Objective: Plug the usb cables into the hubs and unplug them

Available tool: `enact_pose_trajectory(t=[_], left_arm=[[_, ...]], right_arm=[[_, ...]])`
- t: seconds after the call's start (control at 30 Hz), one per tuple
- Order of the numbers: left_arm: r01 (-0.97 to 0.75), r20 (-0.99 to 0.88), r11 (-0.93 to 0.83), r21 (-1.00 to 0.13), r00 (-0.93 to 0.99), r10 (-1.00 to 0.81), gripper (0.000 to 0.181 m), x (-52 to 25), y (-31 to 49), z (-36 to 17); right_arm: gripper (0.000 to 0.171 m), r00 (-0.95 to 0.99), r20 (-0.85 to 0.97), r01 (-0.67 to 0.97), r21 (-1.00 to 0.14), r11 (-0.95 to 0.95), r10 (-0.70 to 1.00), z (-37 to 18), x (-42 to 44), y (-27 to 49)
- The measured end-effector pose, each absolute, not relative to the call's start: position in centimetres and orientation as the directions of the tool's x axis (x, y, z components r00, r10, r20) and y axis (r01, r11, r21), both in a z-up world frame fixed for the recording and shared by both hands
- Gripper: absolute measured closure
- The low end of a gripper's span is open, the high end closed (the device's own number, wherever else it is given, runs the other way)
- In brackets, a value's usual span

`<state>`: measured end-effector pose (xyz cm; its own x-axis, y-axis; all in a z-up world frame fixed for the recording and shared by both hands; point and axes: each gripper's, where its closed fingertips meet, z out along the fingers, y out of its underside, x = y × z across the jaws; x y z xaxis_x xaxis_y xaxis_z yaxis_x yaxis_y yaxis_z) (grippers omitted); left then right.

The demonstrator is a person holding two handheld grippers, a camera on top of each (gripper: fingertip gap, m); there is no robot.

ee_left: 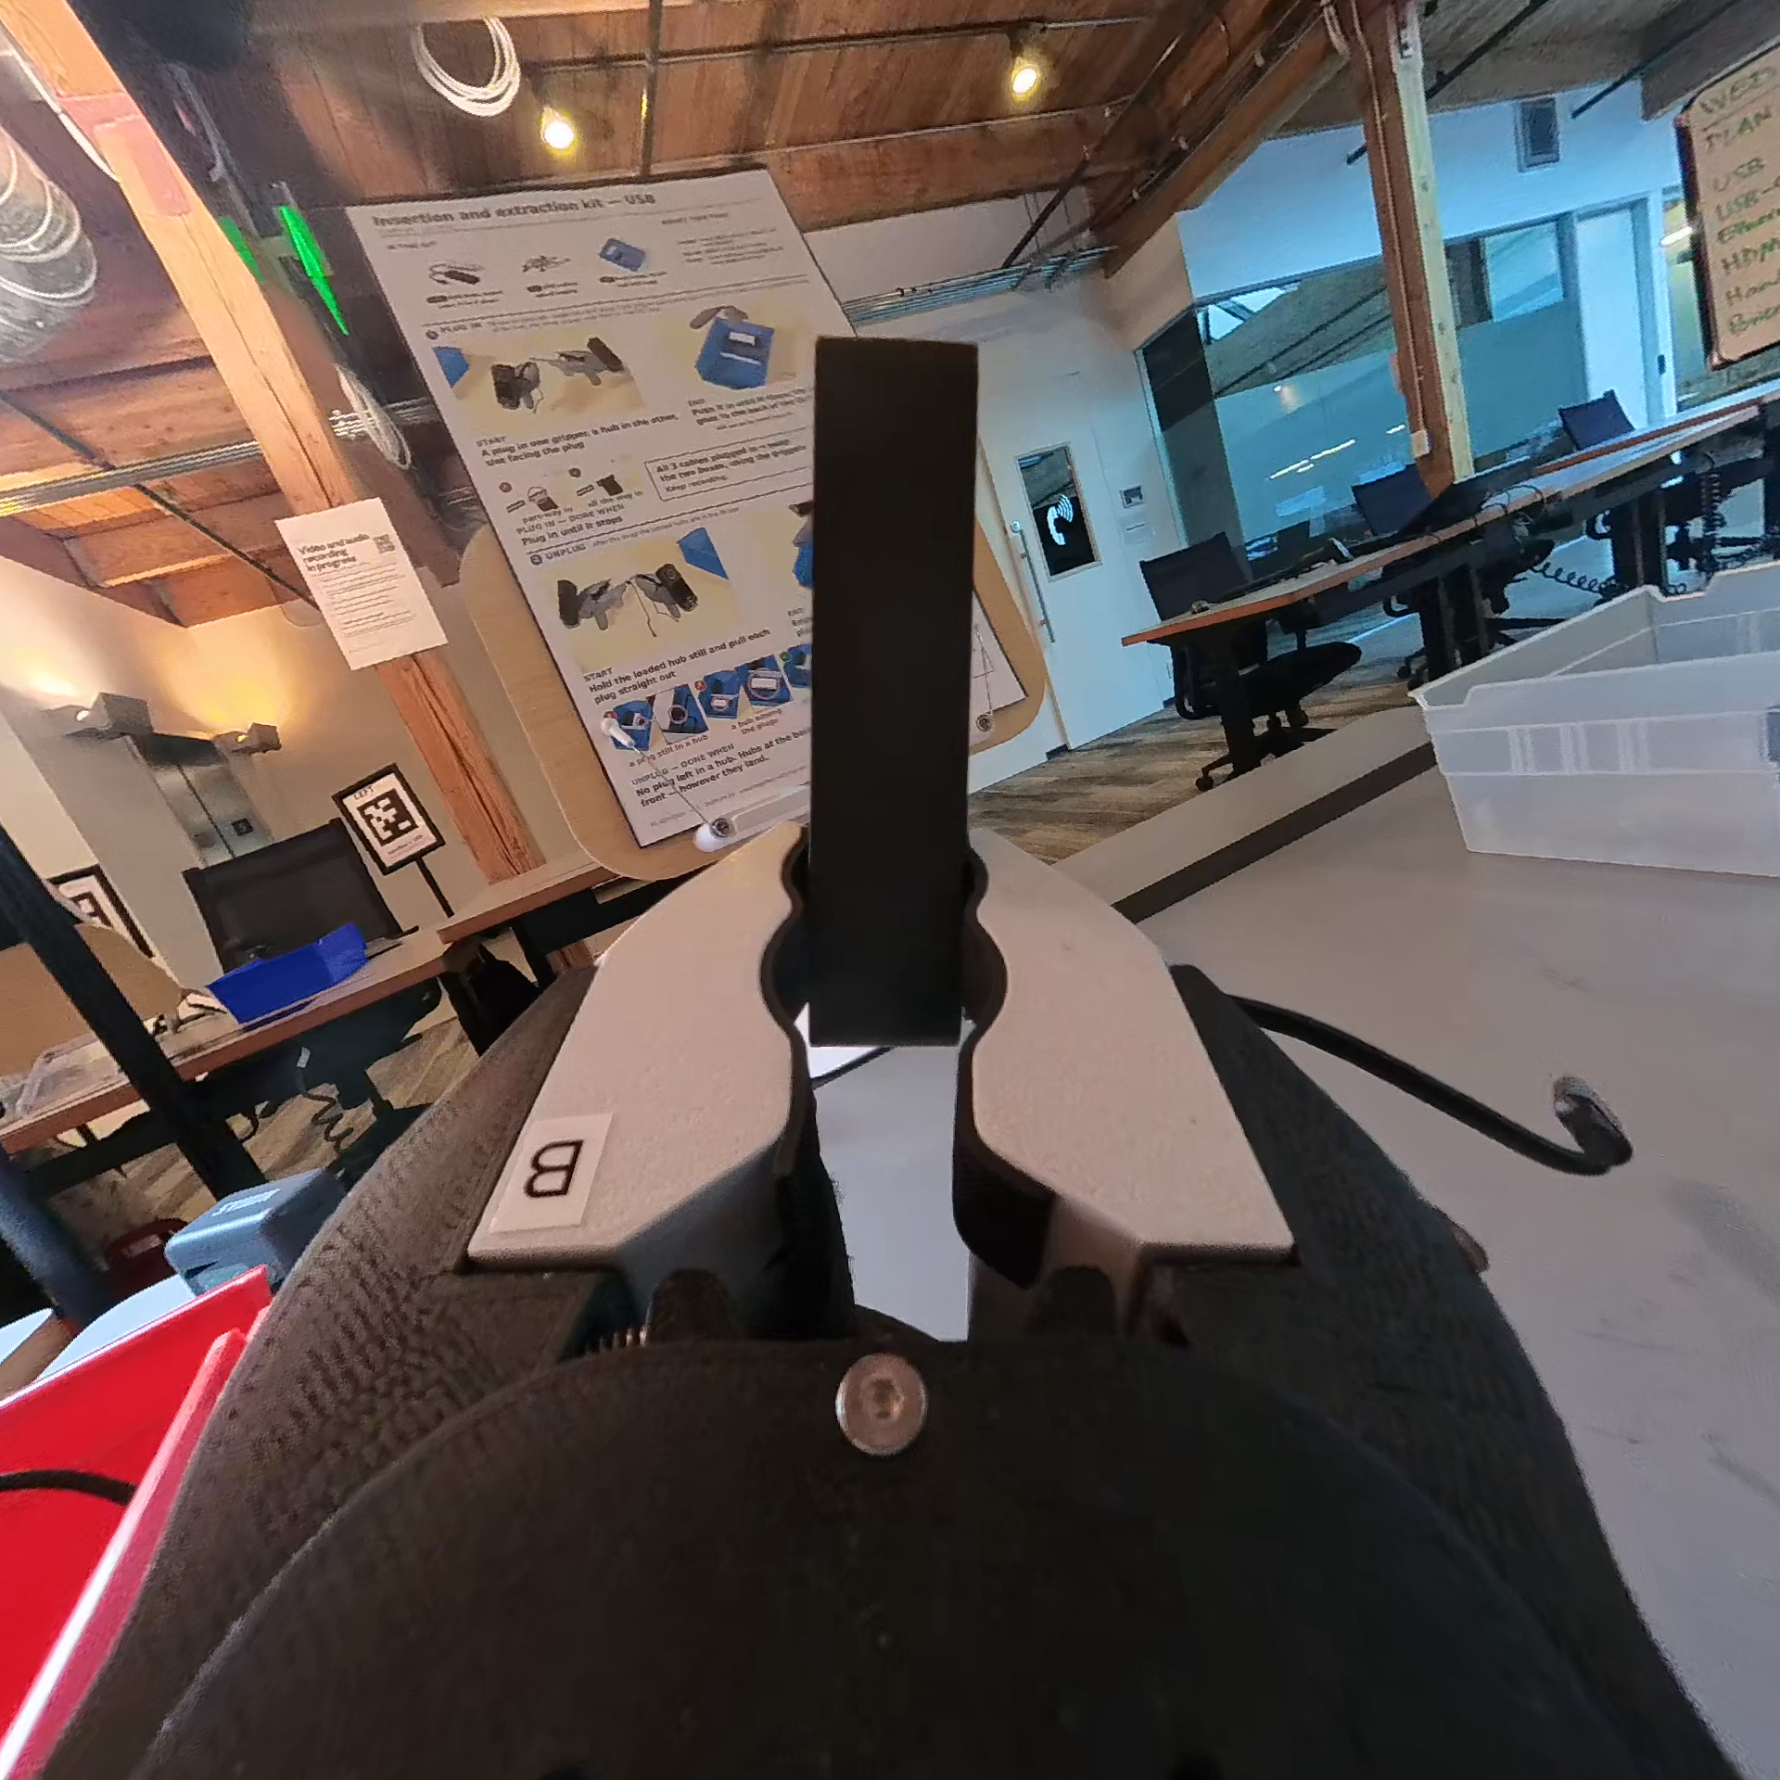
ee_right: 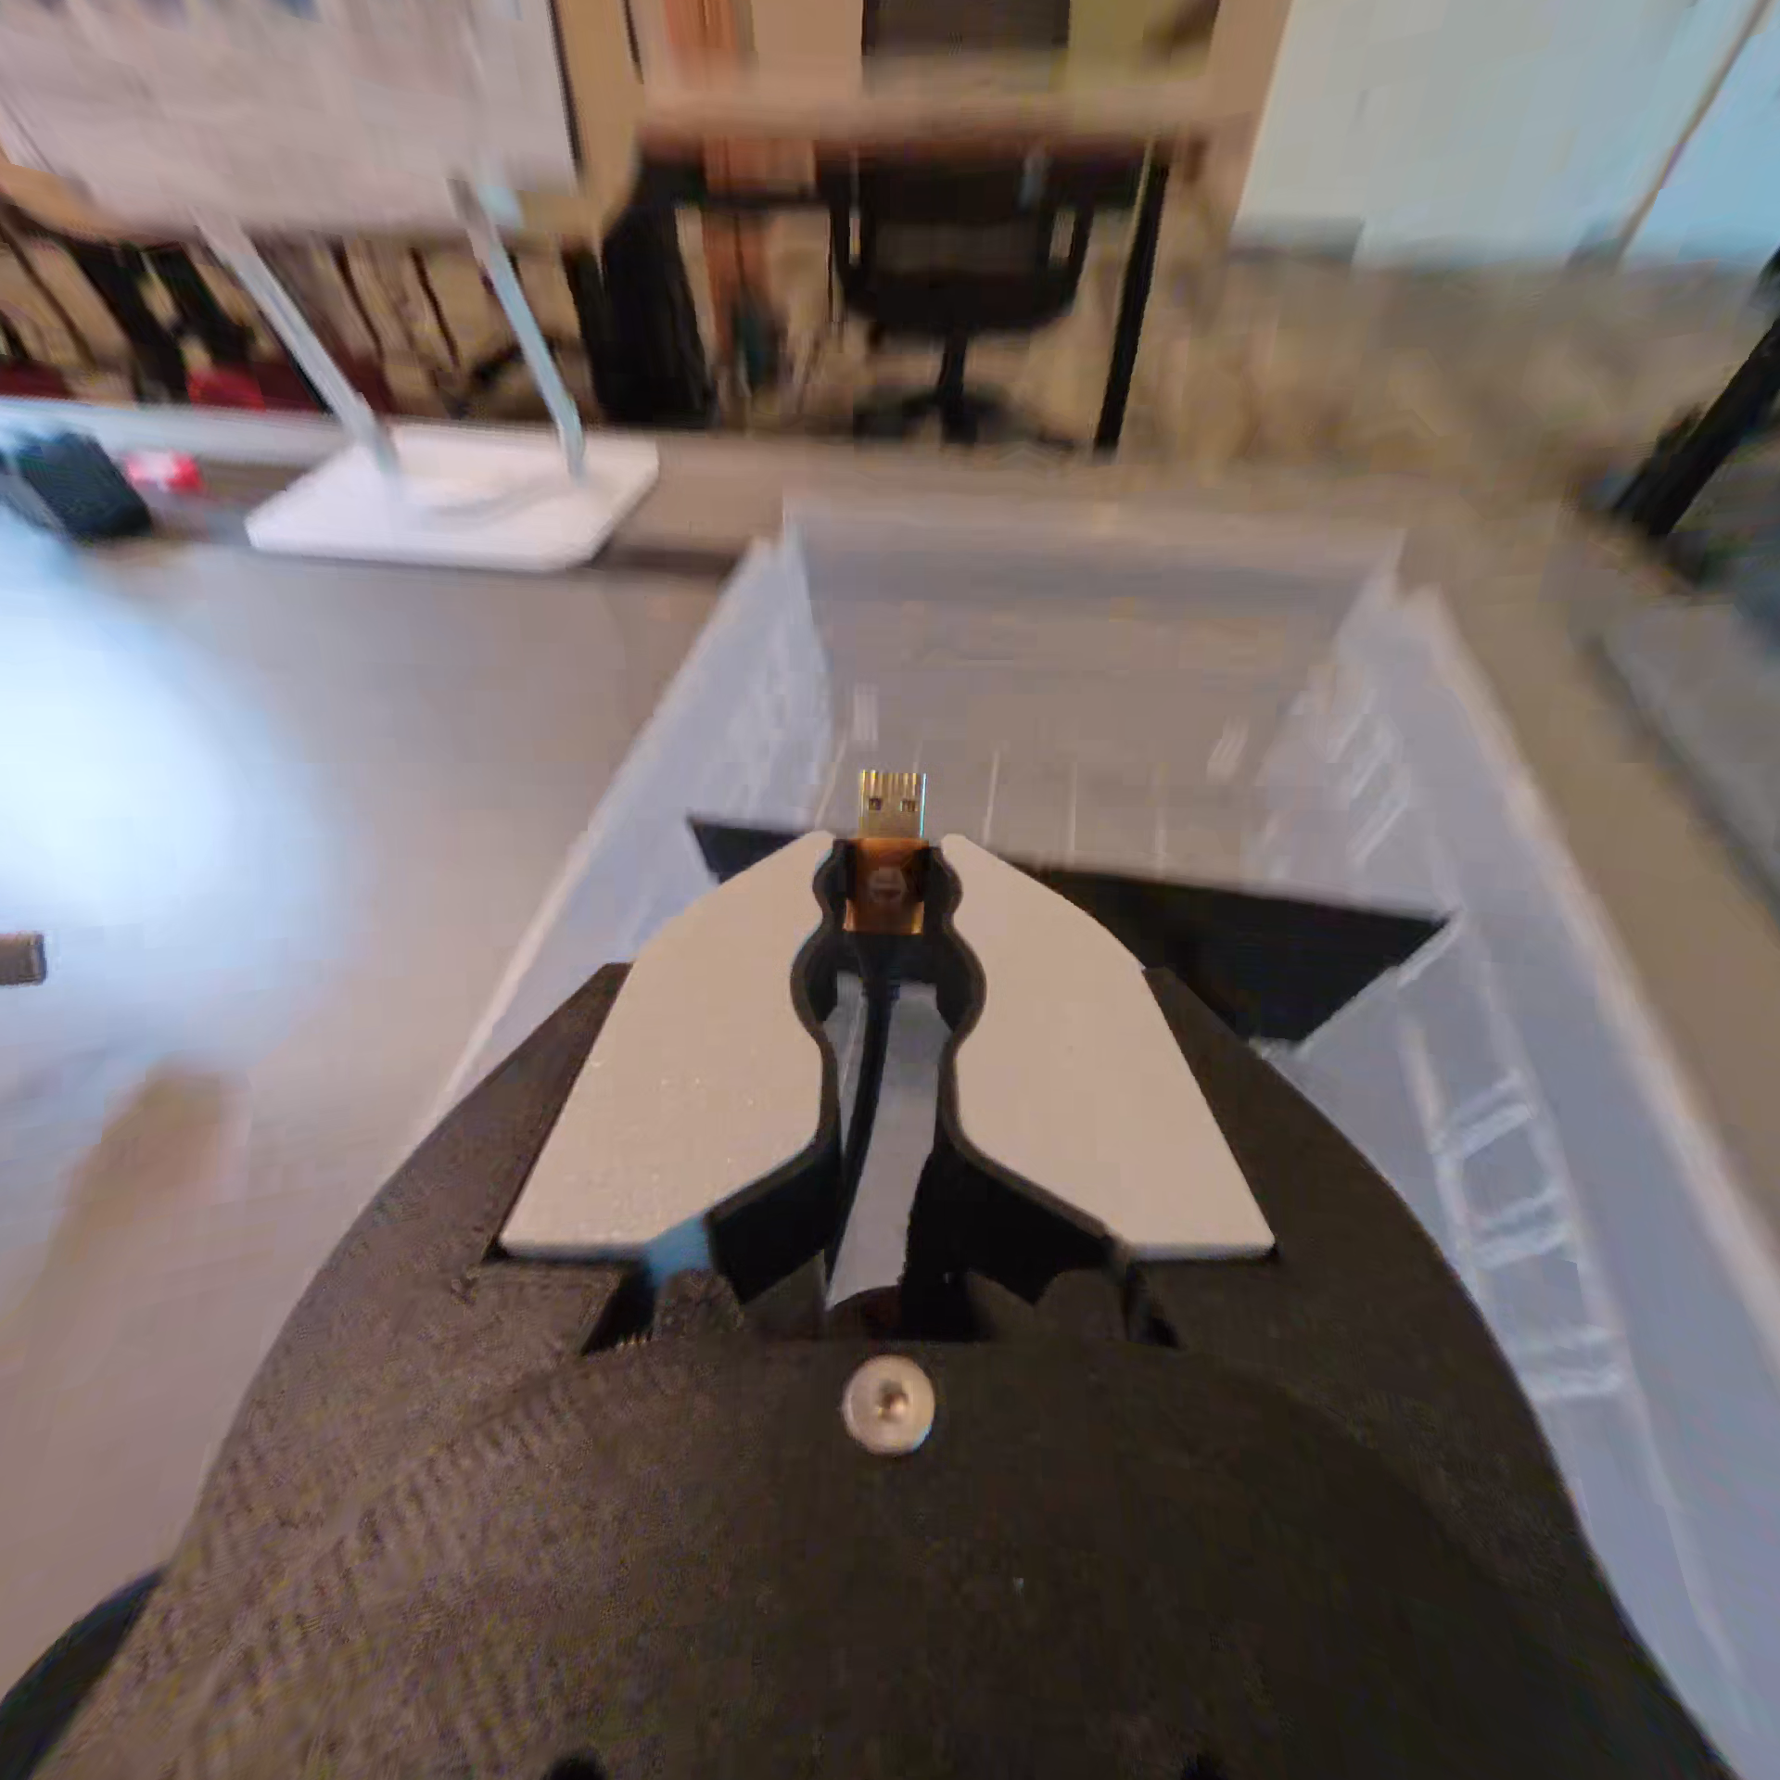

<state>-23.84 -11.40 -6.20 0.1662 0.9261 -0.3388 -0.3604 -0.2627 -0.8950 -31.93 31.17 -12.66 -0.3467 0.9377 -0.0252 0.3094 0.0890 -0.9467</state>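
- The left gripper [ee_left: 886, 867] has its jaws pinched on a long black hub [ee_left: 891, 674], which stands upright out of the fingertips, above the grey table [ee_left: 1445, 1108].
- A black cable [ee_left: 1445, 1108] (its far end curls up off the tabletop) lies to the right of that gripper.
- The right gripper [ee_right: 886, 852] clamps a usb plug [ee_right: 891, 828], metal tip poking forward over a clear plastic bin [ee_right: 1108, 674]; its cord runs back between the fingers.
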Motion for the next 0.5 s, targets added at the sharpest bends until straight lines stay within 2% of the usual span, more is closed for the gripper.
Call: enact_pose_trajectory(t=[0.03, 0.2, 0.3, 0.33, 0.4, 0.5], left_arm=[[-0.361, -0.341, -0.264, -0.895, 0.169, 0.925, 0.154, -23.8, -11.3, -6.2], [-0.353, -0.312, -0.232, -0.907, 0.190, 0.931, 0.154, -23.9, -11.3, -6.4], [-0.350, -0.287, -0.205, -0.914, 0.201, 0.937, 0.154, -23.9, -11.4, -6.3], [-0.349, -0.282, -0.200, -0.915, 0.201, 0.938, 0.154, -23.9, -11.4, -6.2], [-0.344, -0.265, -0.185, -0.921, 0.203, 0.942, 0.154, -23.9, -11.6, -6.2], [-0.323, -0.224, -0.147, -0.935, 0.216, 0.950, 0.154, -24.2, -11.8, -6.5]], right_arm=[[0.155, -0.346, -0.059, 0.403, -0.911, 0.092, 0.936, -14.2, -31.9, 31.2], [0.148, -0.405, -0.102, 0.690, -0.686, 0.231, 0.909, -19.2, -30.4, 30.3], [0.142, -0.442, -0.023, 0.741, -0.573, 0.350, 0.897, -21.1, -30.0, 30.2], [0.141, -0.431, 0.016, 0.731, -0.579, 0.360, 0.902, -20.9, -30.4, 30.3], [0.140, -0.392, 0.063, 0.670, -0.664, 0.332, 0.918, -18.8, -31.4, 30.3], [0.141, -0.320, 0.129, 0.422, -0.867, 0.263, 0.939, -11.9, -32.5, 29.0]])
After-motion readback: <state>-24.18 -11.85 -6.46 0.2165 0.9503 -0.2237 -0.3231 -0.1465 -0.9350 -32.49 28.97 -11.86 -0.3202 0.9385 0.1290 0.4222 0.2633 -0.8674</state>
